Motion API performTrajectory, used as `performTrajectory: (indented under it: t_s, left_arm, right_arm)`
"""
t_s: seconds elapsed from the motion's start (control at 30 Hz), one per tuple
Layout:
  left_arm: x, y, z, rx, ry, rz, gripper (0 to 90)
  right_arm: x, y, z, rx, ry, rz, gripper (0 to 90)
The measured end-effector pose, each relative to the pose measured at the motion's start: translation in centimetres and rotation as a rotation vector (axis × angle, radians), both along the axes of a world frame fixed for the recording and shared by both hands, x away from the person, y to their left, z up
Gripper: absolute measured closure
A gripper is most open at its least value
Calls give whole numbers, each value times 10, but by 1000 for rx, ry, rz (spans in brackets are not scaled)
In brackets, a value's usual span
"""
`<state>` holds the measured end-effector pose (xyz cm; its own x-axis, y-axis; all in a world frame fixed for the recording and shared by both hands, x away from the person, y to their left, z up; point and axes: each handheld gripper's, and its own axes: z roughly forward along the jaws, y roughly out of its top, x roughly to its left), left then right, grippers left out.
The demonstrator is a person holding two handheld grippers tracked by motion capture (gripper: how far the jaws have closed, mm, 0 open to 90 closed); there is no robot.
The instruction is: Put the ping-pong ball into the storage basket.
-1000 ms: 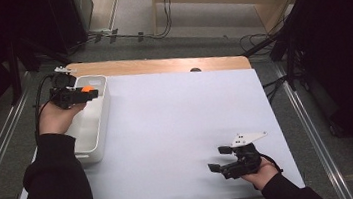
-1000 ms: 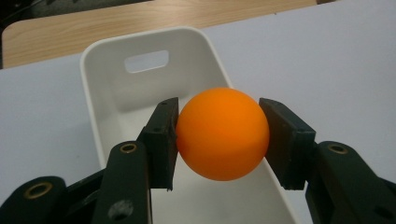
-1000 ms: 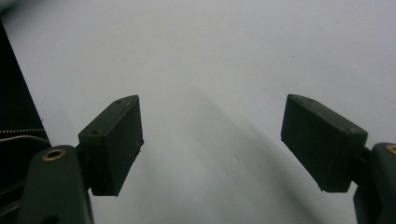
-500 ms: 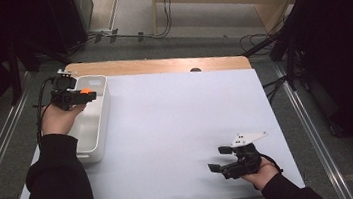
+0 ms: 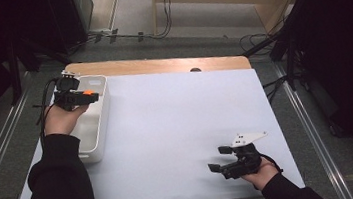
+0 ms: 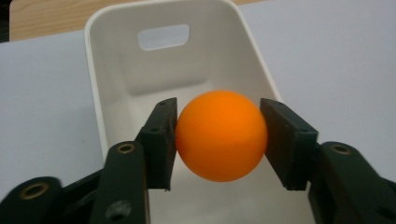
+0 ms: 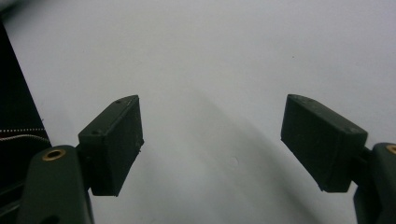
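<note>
The left claw (image 5: 85,96) hangs over the far end of the white bin (image 5: 99,138), which sits at the left edge of the white surface (image 5: 182,124); between its pads sits an orange ball (image 6: 221,135), up above the bin's hollow; its jaws have just been opening a little, and in the left gripper view a thin gap shows between the ball and the right pad (image 6: 285,140), while the left pad (image 6: 161,135) seems touching it or nearly so; whether the ball is truly gripped I cannot tell for sure, though the pads look slackened rather than pressing. The bin has a handle slot (image 6: 163,37) in its far wall, and a strip of bare wood (image 5: 160,65) runs along the back beyond it. Well apart, at the near right corner, the right claw (image 5: 219,159) rests low over the sheet, jaws spread wide with nothing between them.
</note>
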<state>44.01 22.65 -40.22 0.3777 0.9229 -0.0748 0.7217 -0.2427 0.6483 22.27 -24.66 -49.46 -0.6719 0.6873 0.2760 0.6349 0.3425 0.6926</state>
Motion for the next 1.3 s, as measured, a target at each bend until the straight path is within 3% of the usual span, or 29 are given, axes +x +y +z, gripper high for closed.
performTrajectory:
  t_s: [0.27, 0.53, 0.73, 0.9, 1.3]
  left_arm:
    - [-4, -3, 16, -27, -22, -17, 259]
    - [-11, -13, 32, -100, -33, -103, 217]
    - [-14, -25, 32, -151, -5, -192, 217]
    - [-16, -34, 31, -132, -19, -213, 217]
    - [-19, -53, 29, -142, -30, -280, 218]
  right_arm:
    - [0, 0, 0, 0, -4, 3, 195]
    - [0, 0, 0, -2, -3, 3, 196]
    - [-1, 0, 0, -2, -3, 2, 196]
    - [-1, 0, 0, -1, -4, 2, 195]
    - [-2, 0, 0, 5, 0, -2, 195]
